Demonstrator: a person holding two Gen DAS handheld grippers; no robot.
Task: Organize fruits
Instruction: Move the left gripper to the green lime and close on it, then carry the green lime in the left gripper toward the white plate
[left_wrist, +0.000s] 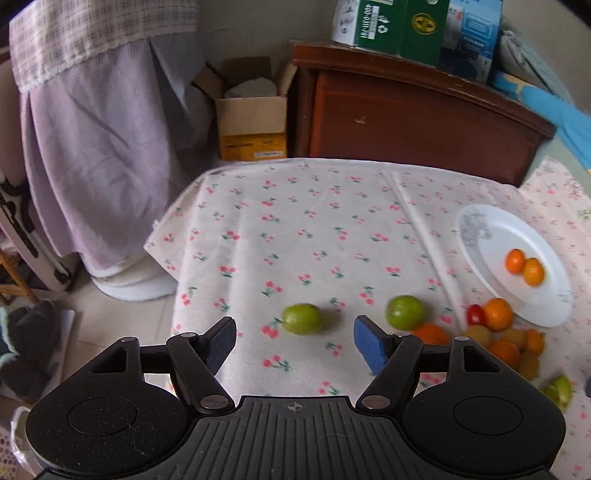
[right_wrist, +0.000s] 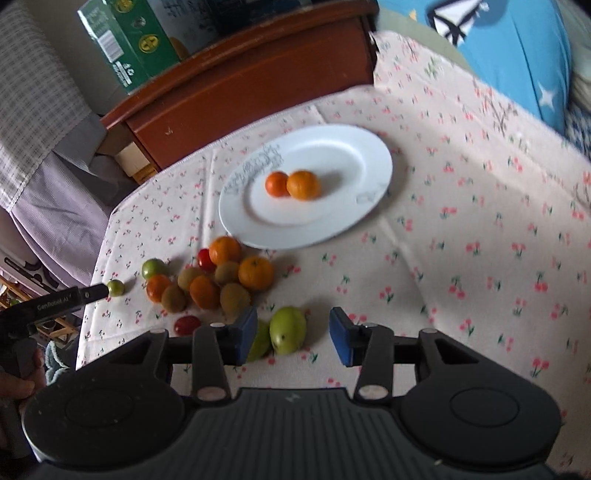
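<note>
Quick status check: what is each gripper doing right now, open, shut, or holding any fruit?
Left gripper: open, empty, a green fruit just ahead of it.
Right gripper: open, holding nothing; a green fruit lies between its fingers, untouched.

Brown wood cabinet far ahead of fingers w/ green carton on top; open cardboard box ahead-left.

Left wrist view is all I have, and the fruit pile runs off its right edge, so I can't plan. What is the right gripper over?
Observer: The right gripper is open, and a green fruit lies between its jaws, neither pad on it.
Operator: Anything hidden beside it?
Observer: A small red tomato lies alone on the tablecloth, just left of that gripper and nearer it than the pile.
</note>
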